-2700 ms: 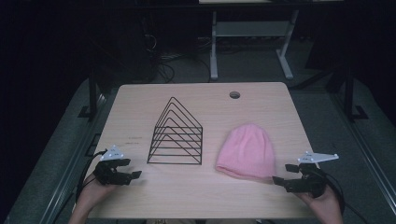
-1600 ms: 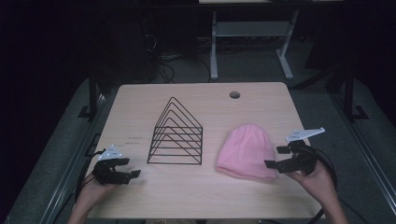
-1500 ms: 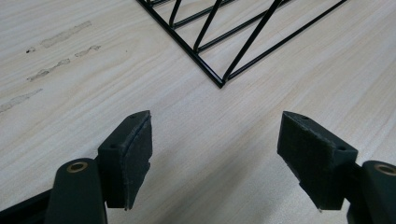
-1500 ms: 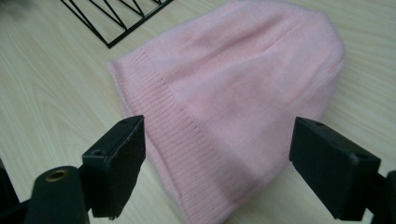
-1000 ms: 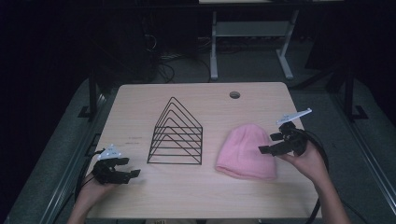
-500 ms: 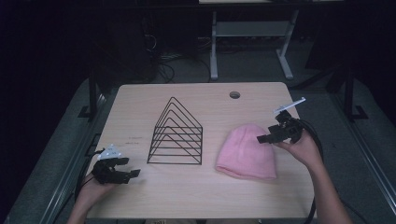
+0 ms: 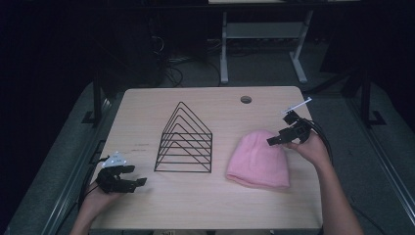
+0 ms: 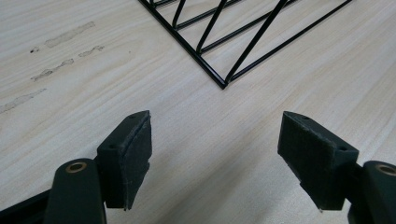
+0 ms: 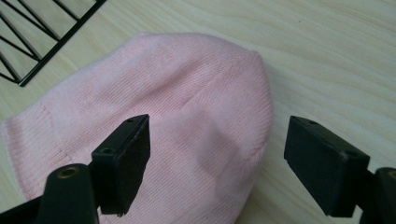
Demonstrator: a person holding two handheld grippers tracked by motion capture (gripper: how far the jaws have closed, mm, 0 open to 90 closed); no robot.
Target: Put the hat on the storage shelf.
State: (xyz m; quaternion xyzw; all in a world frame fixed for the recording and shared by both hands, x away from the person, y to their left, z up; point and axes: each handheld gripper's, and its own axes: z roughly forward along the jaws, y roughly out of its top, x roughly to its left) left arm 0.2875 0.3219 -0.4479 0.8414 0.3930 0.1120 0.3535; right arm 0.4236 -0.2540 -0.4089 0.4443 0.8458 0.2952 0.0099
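Our right gripper (image 7: 276, 140) has swung up over the crown of the pink beanie (image 7: 258, 159), jaws wide but just narrowing, gripping nothing yet. We judge a pinch on the crown is next, while our left gripper (image 7: 132, 180) waits open and empty by the wire rack (image 7: 186, 142).

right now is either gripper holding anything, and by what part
Nothing is held. The right gripper hangs open over the crown end of the pink beanie; the left gripper is open over bare table.

This looks like a lab or recording room rather than a home. A bare, light wood surface (image 7: 205, 205) with a cable hole (image 7: 246, 99) stands on dark grey carpet (image 7: 58, 161). Behind it, loose cables (image 7: 171, 73) lie on the floor beside the white metal legs of another desk (image 7: 224, 49), and the surroundings are dim.
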